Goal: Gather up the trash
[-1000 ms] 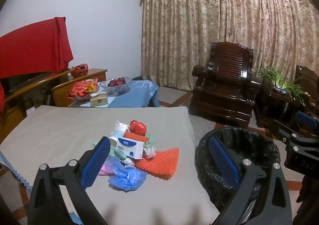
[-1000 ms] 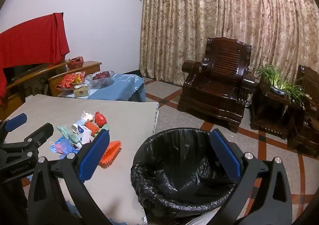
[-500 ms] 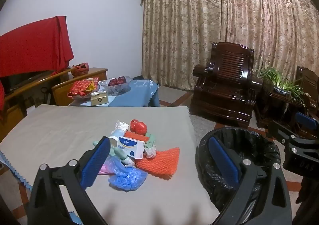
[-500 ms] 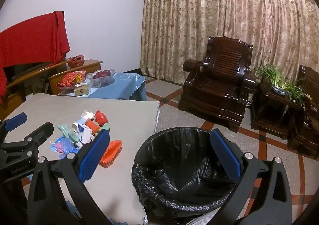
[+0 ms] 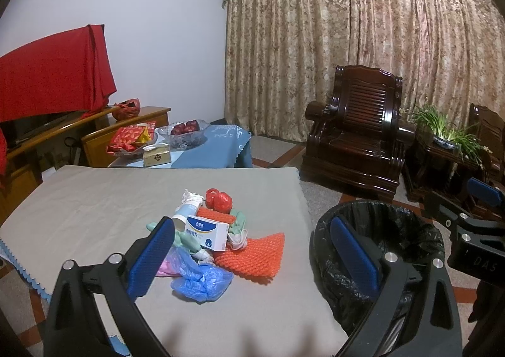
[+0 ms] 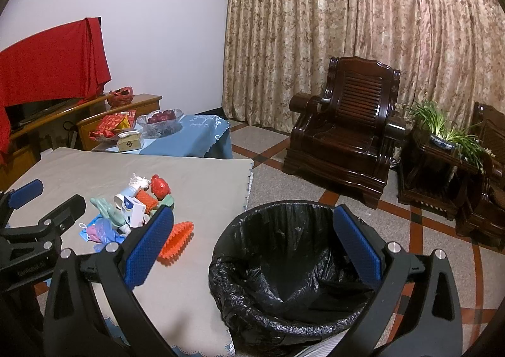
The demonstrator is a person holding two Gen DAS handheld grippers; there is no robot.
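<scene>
Trash pile (image 5: 217, 240) is lying mid-table on the grey tablecloth (image 5: 94, 199): white-and-blue carton (image 5: 206, 232), orange foam net (image 5: 252, 257), blue plastic bag (image 5: 202, 281), red wrapper (image 5: 219, 199). Black-lined bin (image 6: 290, 268) is standing just beside the table's edge. You are holding your left gripper (image 5: 252, 259) and right gripper (image 6: 249, 249) with jaws spread wide, both empty.

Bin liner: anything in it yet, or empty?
Looks empty: the right wrist view shows only crumpled black liner inside the trash bin; its deepest folds are too dark to tell.
</scene>
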